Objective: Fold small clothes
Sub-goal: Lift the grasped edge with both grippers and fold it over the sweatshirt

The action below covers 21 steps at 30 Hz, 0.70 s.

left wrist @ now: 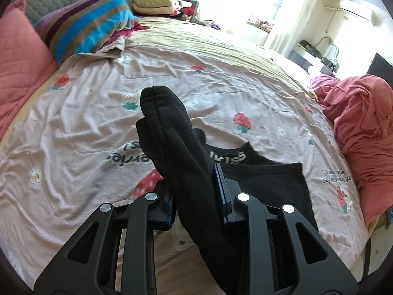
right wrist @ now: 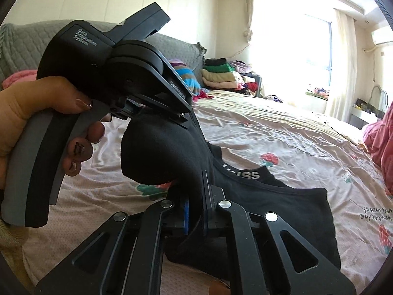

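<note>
A black garment (left wrist: 265, 184) with a white-lettered waistband (right wrist: 245, 172) lies partly on the strawberry-print bedsheet (left wrist: 86, 123), partly lifted off it. My left gripper (left wrist: 194, 179) is shut on a thick bunched fold of it, which sticks up past the fingertips. My right gripper (right wrist: 196, 196) is shut on another edge of the same garment (right wrist: 294, 209), low and near the camera. In the right wrist view a hand (right wrist: 24, 113) holds the left gripper (right wrist: 184, 118) up at the left, and black cloth hangs from its jaws in a rounded bulge.
A striped rolled blanket (left wrist: 93, 24) and a pink quilted pillow (left wrist: 19, 61) sit at the head of the bed. A heap of red clothes (left wrist: 363, 127) lies at the bed's right edge. Folded clothes (left wrist: 154, 2) are stacked at the far end.
</note>
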{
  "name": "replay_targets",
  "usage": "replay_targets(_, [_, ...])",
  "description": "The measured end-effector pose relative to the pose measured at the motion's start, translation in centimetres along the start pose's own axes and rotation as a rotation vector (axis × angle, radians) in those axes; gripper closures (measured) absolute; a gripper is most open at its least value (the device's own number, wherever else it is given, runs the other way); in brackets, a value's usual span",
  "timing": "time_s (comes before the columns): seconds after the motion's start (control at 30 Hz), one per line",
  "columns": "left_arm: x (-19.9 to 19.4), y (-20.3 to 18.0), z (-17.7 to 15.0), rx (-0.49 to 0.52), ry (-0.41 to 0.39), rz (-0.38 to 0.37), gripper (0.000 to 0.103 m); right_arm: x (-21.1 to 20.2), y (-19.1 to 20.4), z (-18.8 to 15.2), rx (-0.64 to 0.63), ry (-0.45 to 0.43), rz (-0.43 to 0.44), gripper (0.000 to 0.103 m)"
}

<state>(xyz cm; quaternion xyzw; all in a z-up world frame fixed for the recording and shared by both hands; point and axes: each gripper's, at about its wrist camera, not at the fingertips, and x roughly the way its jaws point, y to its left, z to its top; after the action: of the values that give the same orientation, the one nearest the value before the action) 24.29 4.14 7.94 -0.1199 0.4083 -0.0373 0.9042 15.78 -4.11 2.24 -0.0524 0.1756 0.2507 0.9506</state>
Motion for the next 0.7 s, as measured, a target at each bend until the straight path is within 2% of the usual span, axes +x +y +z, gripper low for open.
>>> replay_targets(0.7, [-0.1,-8.4,0.0,0.112,0.007,-0.034,0.084,-3.4,-5.6,-1.2,0.115,0.014,-0.040,0.097])
